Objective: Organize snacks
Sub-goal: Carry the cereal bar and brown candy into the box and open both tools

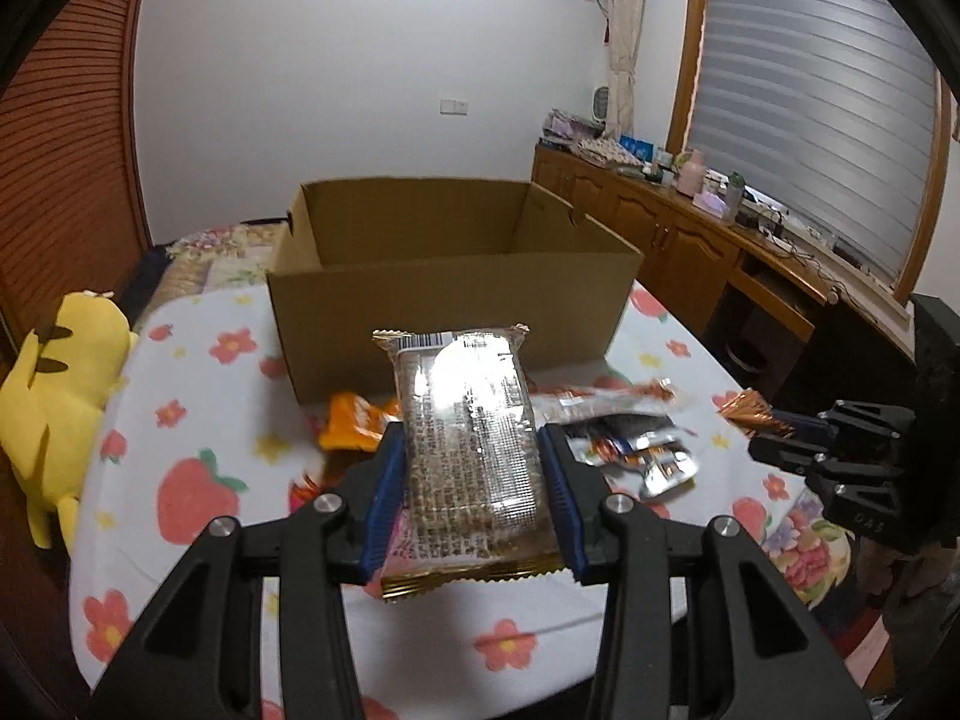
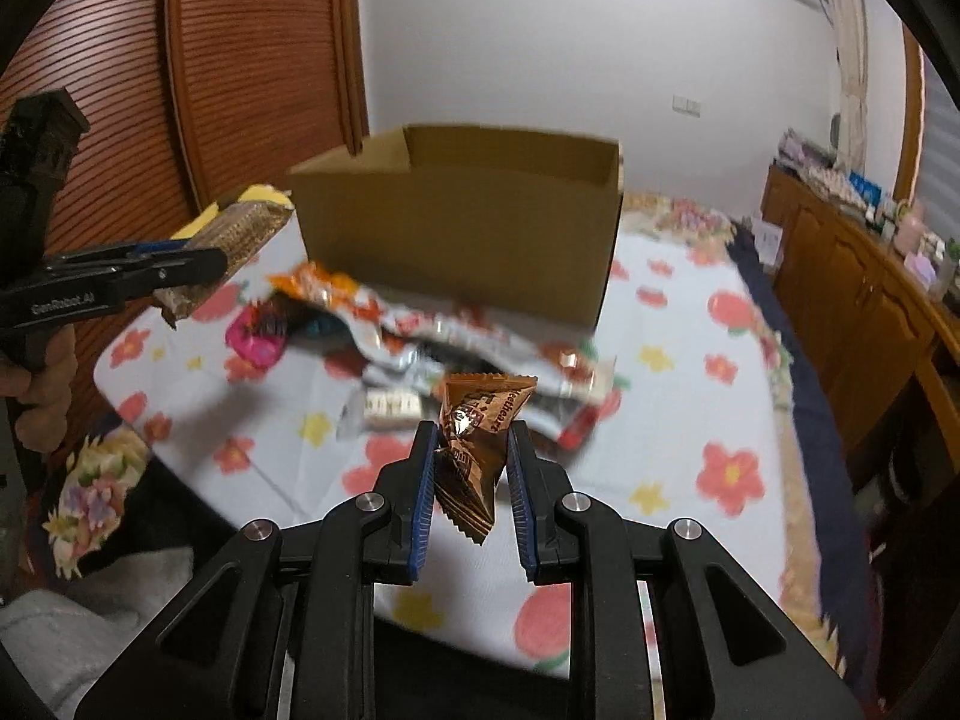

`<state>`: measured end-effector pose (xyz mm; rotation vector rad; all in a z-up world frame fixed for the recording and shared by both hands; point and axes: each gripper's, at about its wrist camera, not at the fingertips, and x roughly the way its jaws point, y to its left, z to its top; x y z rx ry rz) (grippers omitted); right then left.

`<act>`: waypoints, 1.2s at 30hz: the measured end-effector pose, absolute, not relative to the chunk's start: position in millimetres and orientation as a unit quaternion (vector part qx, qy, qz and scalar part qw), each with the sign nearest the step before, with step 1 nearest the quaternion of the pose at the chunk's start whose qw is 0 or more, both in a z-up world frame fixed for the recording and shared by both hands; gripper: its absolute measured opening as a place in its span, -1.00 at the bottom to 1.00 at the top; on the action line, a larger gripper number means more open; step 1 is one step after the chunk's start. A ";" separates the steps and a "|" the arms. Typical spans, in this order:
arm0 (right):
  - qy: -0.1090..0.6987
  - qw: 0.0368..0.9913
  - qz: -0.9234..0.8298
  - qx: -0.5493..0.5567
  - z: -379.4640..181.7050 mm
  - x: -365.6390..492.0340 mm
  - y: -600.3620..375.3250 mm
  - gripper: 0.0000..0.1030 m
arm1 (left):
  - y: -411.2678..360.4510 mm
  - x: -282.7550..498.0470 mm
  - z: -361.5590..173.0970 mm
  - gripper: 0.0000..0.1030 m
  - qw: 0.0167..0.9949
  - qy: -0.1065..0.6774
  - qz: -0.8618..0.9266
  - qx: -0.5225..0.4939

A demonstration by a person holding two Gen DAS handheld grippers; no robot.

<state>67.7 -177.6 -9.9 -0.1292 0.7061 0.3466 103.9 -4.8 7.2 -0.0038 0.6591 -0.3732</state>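
Observation:
My left gripper (image 1: 471,450) is shut on a long clear-wrapped cereal bar (image 1: 468,438) and holds it above the table, in front of the open cardboard box (image 1: 444,294). It also shows in the right wrist view (image 2: 198,261), still on the bar (image 2: 240,234). My right gripper (image 2: 471,450) is shut on a small brown snack packet (image 2: 474,444), held above the table; it also shows at the right of the left wrist view (image 1: 780,435). A pile of loose snack packets (image 2: 420,330) lies before the box (image 2: 462,228).
The table has a white flowered cloth (image 1: 198,420). A yellow plush toy (image 1: 54,390) sits at its left edge. A wooden cabinet (image 1: 678,228) with bottles runs along the right under a window. A wooden slatted door (image 2: 252,60) stands behind.

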 end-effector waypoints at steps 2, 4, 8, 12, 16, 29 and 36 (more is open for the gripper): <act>0.335 0.925 0.168 -0.066 -1.3 71.1 -177.3 -0.60 | -1.2 107.1 12.3 -0.18 0.931 0.317 -0.179 -0.003; 0.327 0.927 0.168 -0.068 6.1 75.0 -177.8 -0.60 | 1.0 111.3 16.5 -0.18 0.933 0.313 -0.178 -0.003; 0.318 0.931 0.168 -0.072 16.9 90.0 -177.4 -0.60 | 3.0 127.9 26.2 -0.17 0.936 0.308 -0.173 0.005; 0.305 0.934 0.170 -0.076 32.2 110.1 -176.4 -0.60 | 5.1 152.8 38.4 -0.17 0.939 0.302 -0.168 0.012; 0.295 0.937 0.173 -0.072 49.7 141.5 -175.6 -0.60 | 6.6 180.7 46.4 -0.17 0.942 0.296 -0.156 0.018; 0.327 0.927 0.170 -0.070 49.9 257.8 -152.5 -0.60 | 9.0 278.1 34.4 -0.17 0.930 0.337 -0.146 0.015; 0.356 0.919 0.159 -0.066 32.4 293.6 -138.1 -0.60 | 3.1 302.7 20.5 -0.17 0.921 0.362 -0.143 0.013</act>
